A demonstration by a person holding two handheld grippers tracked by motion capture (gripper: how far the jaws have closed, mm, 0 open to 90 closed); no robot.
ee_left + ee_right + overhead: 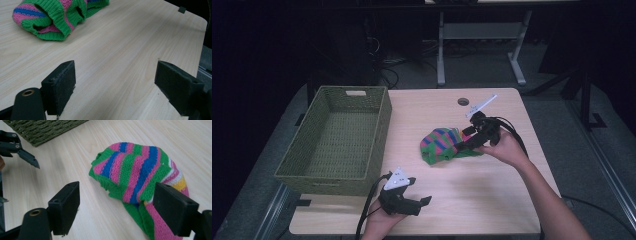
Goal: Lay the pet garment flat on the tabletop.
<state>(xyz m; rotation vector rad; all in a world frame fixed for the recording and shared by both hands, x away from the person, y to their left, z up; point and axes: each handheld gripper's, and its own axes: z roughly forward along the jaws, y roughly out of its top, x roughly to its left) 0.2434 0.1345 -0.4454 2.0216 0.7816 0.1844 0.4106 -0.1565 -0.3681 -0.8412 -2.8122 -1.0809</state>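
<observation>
Striped knit garment (443, 145) lies bunched on the table (492, 200), right of the woven basket (337, 140), well apart from it. Right gripper (460, 145) at the garment's right edge, jaws wide, probably lining up a grab. Left gripper (424, 201) waits in front of the basket, jaws wide, holding nothing.

Knitted cloth garment (135, 170); woven basket (337, 140); smooth wood table (492, 200)

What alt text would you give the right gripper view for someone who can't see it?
The right gripper, jaws open, hovers over a crumpled striped knit garment on a light wooden table. A green woven basket sits top left, and the left gripper enters at the left edge.
</observation>
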